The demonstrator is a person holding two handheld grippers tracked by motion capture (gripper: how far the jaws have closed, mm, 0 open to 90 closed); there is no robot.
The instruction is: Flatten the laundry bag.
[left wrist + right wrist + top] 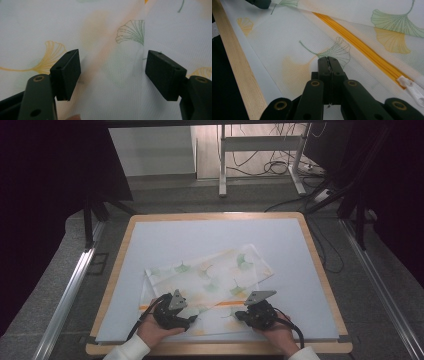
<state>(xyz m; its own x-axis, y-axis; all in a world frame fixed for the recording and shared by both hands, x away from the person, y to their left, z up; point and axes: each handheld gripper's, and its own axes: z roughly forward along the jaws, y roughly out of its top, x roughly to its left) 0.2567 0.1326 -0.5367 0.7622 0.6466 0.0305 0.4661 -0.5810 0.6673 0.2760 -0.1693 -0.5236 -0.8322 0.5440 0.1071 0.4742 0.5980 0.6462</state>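
Note:
A white cloth cover [210,275] printed with green and orange ginkgo leaves lies flat on the pale mat [200,235]. An orange zipper [359,47] runs along its near part, with a white pull [412,87] at one end. My left gripper [190,320] hovers low over the cover's near left part. In its own view the left gripper [113,72] is open, with flat cloth showing between the pads. My right gripper [240,315] rests at the cover's near right part. There the right gripper [328,61] is shut; a thin pale line shows between its pads, and I cannot tell whether cloth is pinched.
The mat covers a wooden table top [320,265] with a raised light-wood edge. Grey floor, metal rails and a frame with cables lie beyond the far edge. The other gripper [259,3] peeks in at the top left of the right gripper view.

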